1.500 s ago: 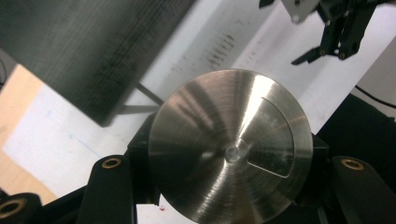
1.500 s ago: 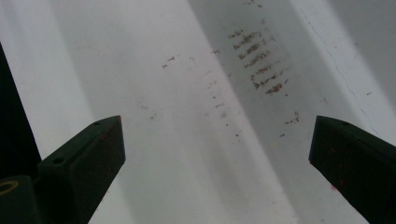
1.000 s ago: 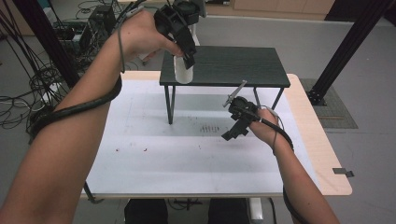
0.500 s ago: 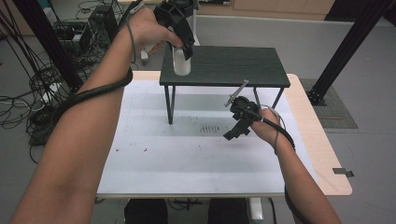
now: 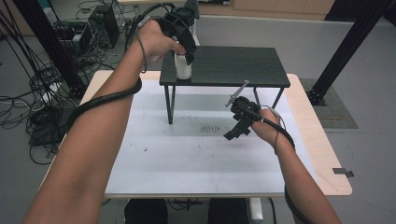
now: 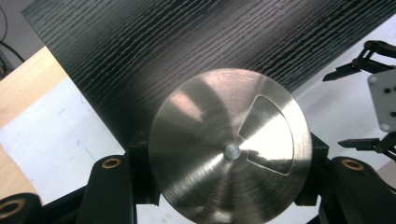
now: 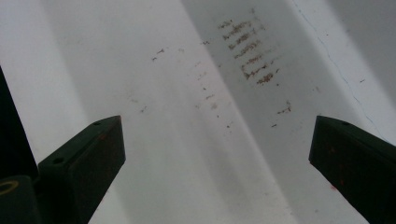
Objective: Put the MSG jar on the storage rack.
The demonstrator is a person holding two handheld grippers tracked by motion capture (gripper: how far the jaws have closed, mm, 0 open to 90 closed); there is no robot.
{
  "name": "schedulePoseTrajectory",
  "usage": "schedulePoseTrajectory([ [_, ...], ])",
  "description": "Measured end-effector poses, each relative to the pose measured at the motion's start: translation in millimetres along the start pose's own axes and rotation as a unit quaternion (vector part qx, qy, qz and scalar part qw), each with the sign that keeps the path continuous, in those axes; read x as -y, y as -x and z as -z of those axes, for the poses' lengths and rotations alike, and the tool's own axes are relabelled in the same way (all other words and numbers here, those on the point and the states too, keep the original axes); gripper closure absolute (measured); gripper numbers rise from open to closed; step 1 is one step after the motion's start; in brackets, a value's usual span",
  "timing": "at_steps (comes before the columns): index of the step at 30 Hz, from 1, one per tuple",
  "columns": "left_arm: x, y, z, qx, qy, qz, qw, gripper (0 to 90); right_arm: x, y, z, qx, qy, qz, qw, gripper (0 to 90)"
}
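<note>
A white canister [image 5: 183,69] with a round brushed-metal lid [image 6: 229,116] stands upright at the front left corner of the black shelf [image 5: 233,65]. Whether its base touches the shelf top I cannot tell. My left gripper [image 5: 186,49] comes down from above and is shut on the canister, its jaws pressing on both sides just under the lid in the left gripper view [image 6: 229,156]. My right gripper [image 5: 235,120] hangs open over the white mat [image 5: 187,154], in front of the shelf's right half, with nothing between its jaws [image 7: 217,154]. It also appears at the edge of the left gripper view [image 6: 336,109].
The shelf stands on thin black legs [image 5: 171,105] at the back of the mat. A patch of brown marks [image 7: 252,46] stains the mat under my right gripper. The light wooden table [image 5: 322,154] frames the mat. Cables [image 5: 42,93] lie on the floor at the left.
The left hand has shifted slightly over the shelf's left front corner with the canister still in the jaws. The right gripper has hardly moved.
</note>
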State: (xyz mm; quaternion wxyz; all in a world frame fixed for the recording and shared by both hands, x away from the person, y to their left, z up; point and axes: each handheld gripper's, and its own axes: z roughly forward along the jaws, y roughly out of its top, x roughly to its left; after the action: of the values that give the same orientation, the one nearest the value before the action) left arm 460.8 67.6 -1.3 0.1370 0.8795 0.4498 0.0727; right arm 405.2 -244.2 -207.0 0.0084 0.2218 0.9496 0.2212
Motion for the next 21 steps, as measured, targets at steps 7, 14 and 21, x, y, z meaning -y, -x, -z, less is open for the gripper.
schedulePoseTrajectory([
  [7, 2.6, -4.8, -8.9, 0.000, 0.007, 0.010, 0.9999, 42.5, 0.2, 0.8, -0.7, -0.001, -0.001, -0.001, 1.0000, 3.6],
  [14, 3.4, -8.0, -10.6, 0.004, 0.014, 0.018, 0.9997, 42.5, 2.1, 2.7, -1.8, 0.000, -0.001, -0.003, 1.0000, 3.6],
  [21, 2.7, -6.3, -11.3, 0.003, 0.014, 0.018, 0.9997, 42.6, 1.0, 2.3, -1.9, -0.001, 0.000, -0.003, 1.0000, 3.6],
])
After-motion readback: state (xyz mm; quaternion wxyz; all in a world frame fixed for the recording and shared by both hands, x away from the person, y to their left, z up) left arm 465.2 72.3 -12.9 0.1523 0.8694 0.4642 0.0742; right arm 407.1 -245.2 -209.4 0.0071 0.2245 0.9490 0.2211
